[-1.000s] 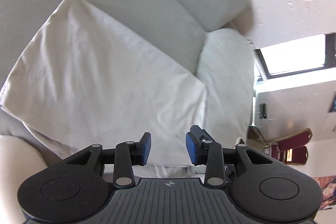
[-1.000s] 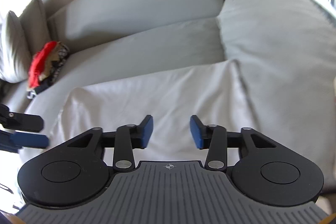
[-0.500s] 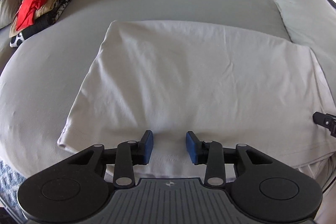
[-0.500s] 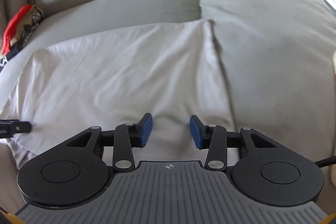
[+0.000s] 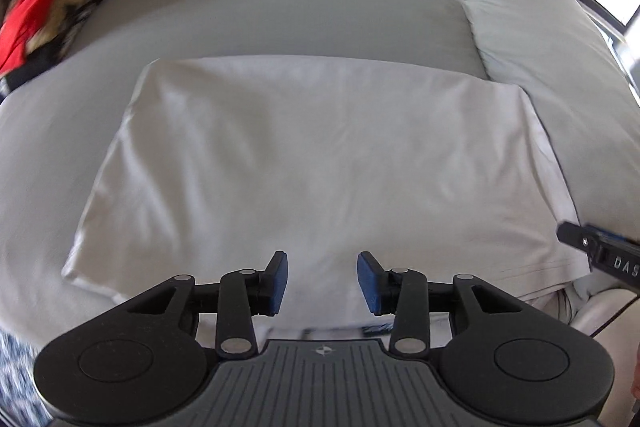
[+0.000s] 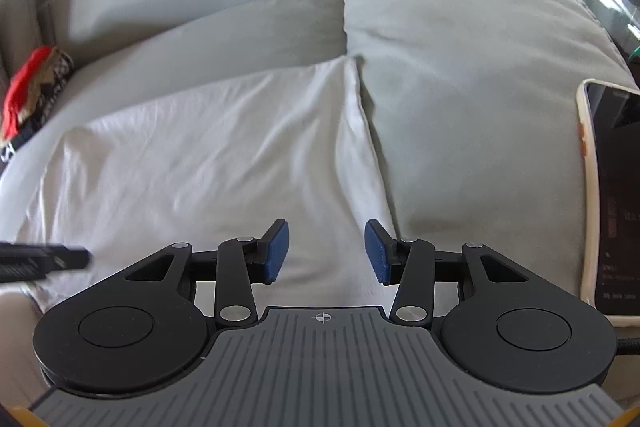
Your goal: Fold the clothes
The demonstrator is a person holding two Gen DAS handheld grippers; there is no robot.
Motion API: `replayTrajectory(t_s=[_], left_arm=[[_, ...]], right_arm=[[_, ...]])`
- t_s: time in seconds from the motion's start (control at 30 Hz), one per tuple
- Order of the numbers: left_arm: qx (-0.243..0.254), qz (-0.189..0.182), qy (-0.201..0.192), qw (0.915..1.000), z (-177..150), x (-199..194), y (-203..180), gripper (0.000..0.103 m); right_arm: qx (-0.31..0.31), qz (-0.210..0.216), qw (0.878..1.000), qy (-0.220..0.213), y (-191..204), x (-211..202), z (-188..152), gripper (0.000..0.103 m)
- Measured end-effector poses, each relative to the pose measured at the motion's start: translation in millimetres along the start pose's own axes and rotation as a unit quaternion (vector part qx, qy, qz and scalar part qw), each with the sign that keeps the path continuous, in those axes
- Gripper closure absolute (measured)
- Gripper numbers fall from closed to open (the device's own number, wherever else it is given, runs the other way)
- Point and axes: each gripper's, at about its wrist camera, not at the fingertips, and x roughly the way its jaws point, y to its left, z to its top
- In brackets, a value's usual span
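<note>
- I find the white garment (image 5: pixel 312 163) spread flat on the grey sofa seat (image 5: pixel 280 15), its near hem hanging just over the front edge of the cushion.
- My left tool (image 5: pixel 322 281) hovers above the near hem, jaws spread, nothing between the pads.
- My right tool (image 6: pixel 326 251) hovers over the garment's right side by the sofa arm (image 6: pixel 480 67); its jaws are opening and hold nothing.
- Step in hand, as I judge it: approach to the near edge ahead of a fold. No grip is made yet.
- The next move calls for both tools to come down onto the near hem, one toward each corner, pinch cloth only, then lift and carry it toward the far edge.
- Edges: the far edge lies straight and clear of the backrest. The right edge runs tight into the crease beside the sofa arm, so that corner may drag.
- The near right corner looks doubled under; the view there is poor and I cannot confirm it.
- Open room: bare cushion lies left of the garment. A pile of coloured clothes (image 5: pixel 44 11) sits well apart at far left. A phone (image 6: pixel 612 195) rests on the sofa arm, near my right tool.
</note>
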Motion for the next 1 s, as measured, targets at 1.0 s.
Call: replayTrajectory(t_s=[1.0], left_arm=[[0.018, -0.032, 0.022, 0.9991, -9, 22, -4, 0.059]], right_arm=[[0.294, 0.225, 0.927, 0.059, -102, 142, 120, 0.070]])
